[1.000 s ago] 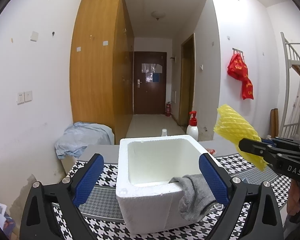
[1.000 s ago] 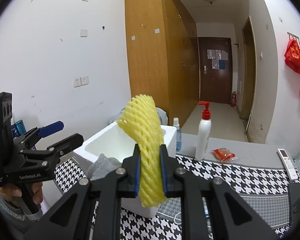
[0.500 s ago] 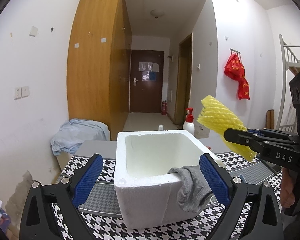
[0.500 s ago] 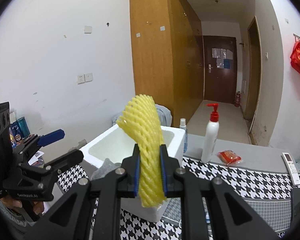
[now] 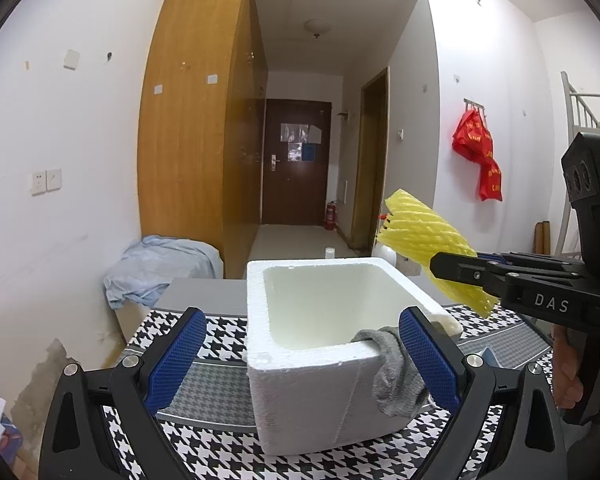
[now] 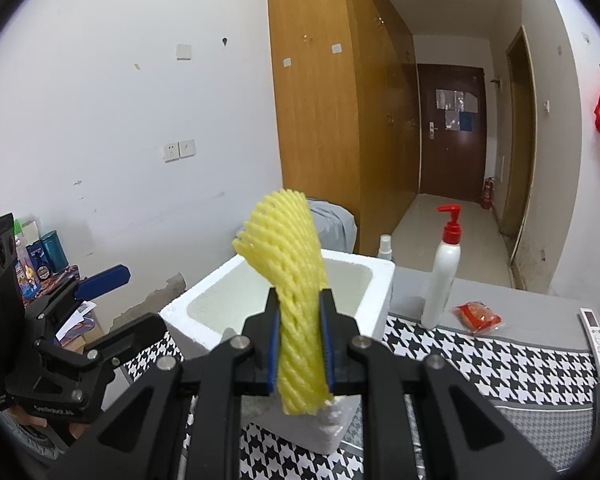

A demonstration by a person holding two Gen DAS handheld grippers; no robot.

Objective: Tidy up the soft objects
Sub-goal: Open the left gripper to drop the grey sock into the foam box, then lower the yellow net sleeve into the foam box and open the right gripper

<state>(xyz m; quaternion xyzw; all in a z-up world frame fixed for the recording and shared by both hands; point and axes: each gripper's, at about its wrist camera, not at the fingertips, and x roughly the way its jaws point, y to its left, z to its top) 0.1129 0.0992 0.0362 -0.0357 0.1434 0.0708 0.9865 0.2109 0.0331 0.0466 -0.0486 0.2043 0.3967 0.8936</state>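
- While my right claw [image 6: 299, 340] stays clenched on the yellow foam net [image 6: 296, 304], the white foam box [image 5: 320, 384] now sits closer in front of it than a second ago, and the net has drifted toward the box's right rim.
- From the left wrist view, the net [image 5: 428, 248] hangs in the air just beside the box's far right corner, above the rim but not yet over the hollow.
- Both blue pads [image 6: 273, 344] press the net's middle flat; its top fans out above them and its tail dangles below.
- My left claw [image 5: 300, 360] is released, its pads spread wide with nothing between them, and it has barely shifted, looking at the box from the near side.
- A grey sock [image 5: 392, 380] hangs over the box's near right rim, half in and half out, so I judge that piece only partly stowed.
- Inside, as far as I can see, the box is otherwise bare, so there is room for the net.
- To my mind the carry is nearly finished: I need to bring the net over the opening and then let go.
- Light and springy as it is, the net could bounce off the rim or cling to a pad if I let go too early.
- On the checked cloth [image 6: 480, 356] a pump bottle [image 6: 444, 272] stands well apart from my path.
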